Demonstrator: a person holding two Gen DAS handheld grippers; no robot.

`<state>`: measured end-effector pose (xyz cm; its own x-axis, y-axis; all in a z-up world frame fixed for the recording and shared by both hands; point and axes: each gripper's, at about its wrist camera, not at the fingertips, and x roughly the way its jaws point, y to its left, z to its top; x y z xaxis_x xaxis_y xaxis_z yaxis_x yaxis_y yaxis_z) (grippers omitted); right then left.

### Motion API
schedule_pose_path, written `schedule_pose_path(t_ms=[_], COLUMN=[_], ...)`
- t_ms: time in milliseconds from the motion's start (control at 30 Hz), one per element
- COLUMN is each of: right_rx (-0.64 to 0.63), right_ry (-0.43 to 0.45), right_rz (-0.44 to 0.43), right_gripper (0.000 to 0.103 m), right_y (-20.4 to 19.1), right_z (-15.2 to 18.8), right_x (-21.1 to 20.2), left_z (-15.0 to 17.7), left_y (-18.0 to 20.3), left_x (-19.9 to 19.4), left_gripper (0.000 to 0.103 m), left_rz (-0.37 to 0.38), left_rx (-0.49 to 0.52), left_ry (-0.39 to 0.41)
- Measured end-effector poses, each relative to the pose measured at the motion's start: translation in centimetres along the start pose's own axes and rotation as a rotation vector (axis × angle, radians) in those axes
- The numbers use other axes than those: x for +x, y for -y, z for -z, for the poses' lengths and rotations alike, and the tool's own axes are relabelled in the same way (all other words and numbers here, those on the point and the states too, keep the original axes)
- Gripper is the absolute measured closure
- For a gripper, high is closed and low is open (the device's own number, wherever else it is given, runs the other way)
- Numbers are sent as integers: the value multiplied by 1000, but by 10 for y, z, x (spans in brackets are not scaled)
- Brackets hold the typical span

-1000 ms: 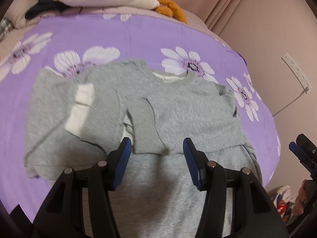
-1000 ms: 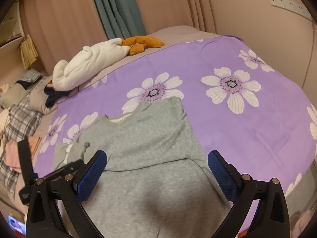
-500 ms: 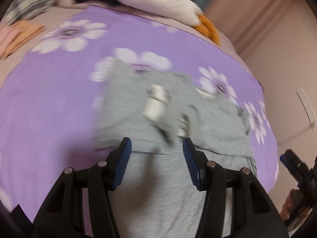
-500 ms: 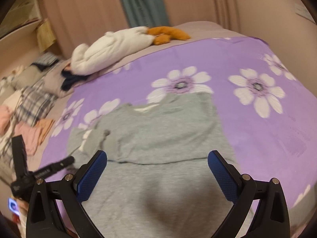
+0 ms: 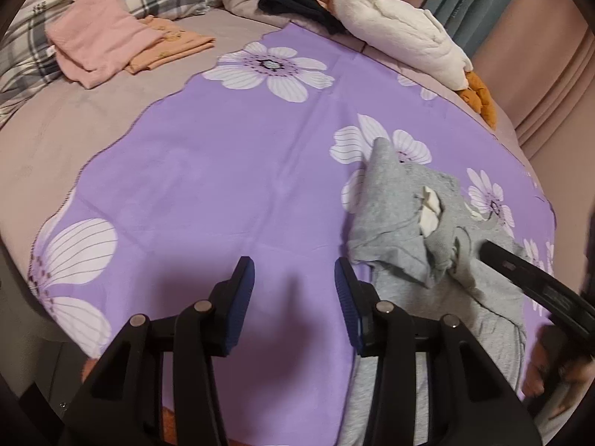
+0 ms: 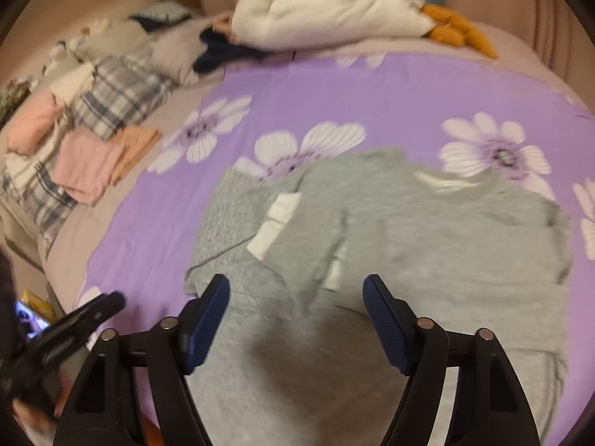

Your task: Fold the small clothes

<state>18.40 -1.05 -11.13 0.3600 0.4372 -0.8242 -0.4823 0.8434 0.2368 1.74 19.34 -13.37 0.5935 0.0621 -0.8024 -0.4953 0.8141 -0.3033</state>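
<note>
A small grey sweater (image 6: 409,230) with white cuffs (image 6: 275,223) lies on the purple flowered sheet (image 6: 409,89), its sleeves folded across the chest. It also shows in the left wrist view (image 5: 401,223), at the right. My right gripper (image 6: 295,319) is open and empty, low over the sweater's lower half. My left gripper (image 5: 293,304) is open and empty over bare purple sheet (image 5: 223,171), left of the sweater. The right gripper's arm shows in the left wrist view (image 5: 528,278), and the left gripper shows in the right wrist view (image 6: 89,316).
Folded pink and orange clothes (image 5: 108,37) lie on the beige bedding at the far left. A plaid blanket (image 6: 115,93), dark clothing (image 5: 305,3) and a white plush with orange feet (image 5: 401,29) line the back. The bed edge runs along the near left side.
My left gripper has swung left, off the sweater and over bare sheet. My right gripper has narrowed its opening and turned left, so the whole sweater is now in front of it.
</note>
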Motion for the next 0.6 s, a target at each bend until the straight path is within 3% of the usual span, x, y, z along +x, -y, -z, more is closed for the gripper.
schedule_pose_path(t_ms=[200, 367, 433, 600], right_rx=[-29, -46, -41, 8], right_ry=[-116, -153, -146, -36], right_rz=[49, 86, 76, -42], right_gripper=[28, 53, 70, 72], right_y=[-20, -14, -9, 12], right_z=[-11, -13, -13, -24], right_x=[59, 79, 78, 37], left_z=[4, 6, 7, 6], left_y=[-4, 0, 3, 10], left_x=[-3, -1, -1, 4], left_gripper=[59, 59, 59, 59], left_rz=[-2, 1, 4, 11], left_rx=[-13, 0, 6, 26], left_ry=[-13, -25, -27, -36])
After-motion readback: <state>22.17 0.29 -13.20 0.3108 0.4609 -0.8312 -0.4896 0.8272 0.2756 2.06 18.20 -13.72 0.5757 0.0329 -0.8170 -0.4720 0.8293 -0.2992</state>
